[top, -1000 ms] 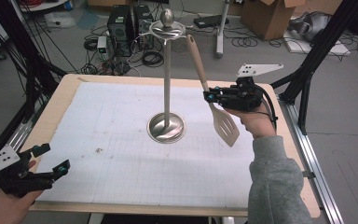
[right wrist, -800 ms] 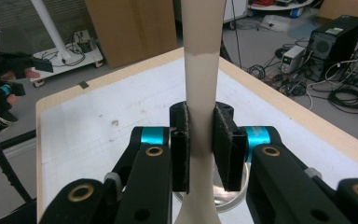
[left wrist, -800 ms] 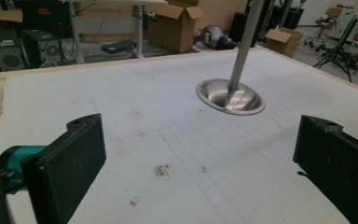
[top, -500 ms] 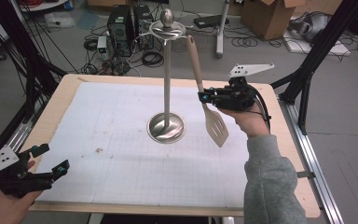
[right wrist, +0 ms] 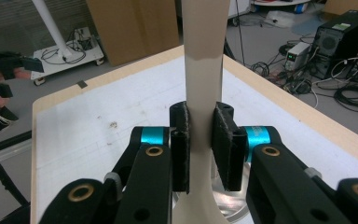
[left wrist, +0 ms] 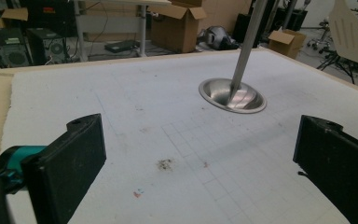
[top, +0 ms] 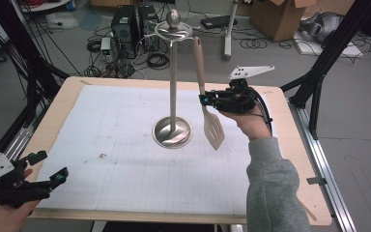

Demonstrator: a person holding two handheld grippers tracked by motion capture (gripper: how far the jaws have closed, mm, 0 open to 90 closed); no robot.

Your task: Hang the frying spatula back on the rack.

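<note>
right tongs [top: 207,99] clamped on spatula [top: 212,126] neck; light, stiff, smooth handle, may swivel. left tongs [top: 46,166] open, empty, over desk [top: 125,140].

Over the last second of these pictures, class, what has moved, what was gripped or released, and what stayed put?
The right tongs, shut on the spatula, carried it left toward the stand, so its slotted blade now hangs nearer the stand's base and its handle top sits closer to the ring. Nothing was taken or let go. The left tongs stayed open at the table's near corner; the stand did not move.
</note>
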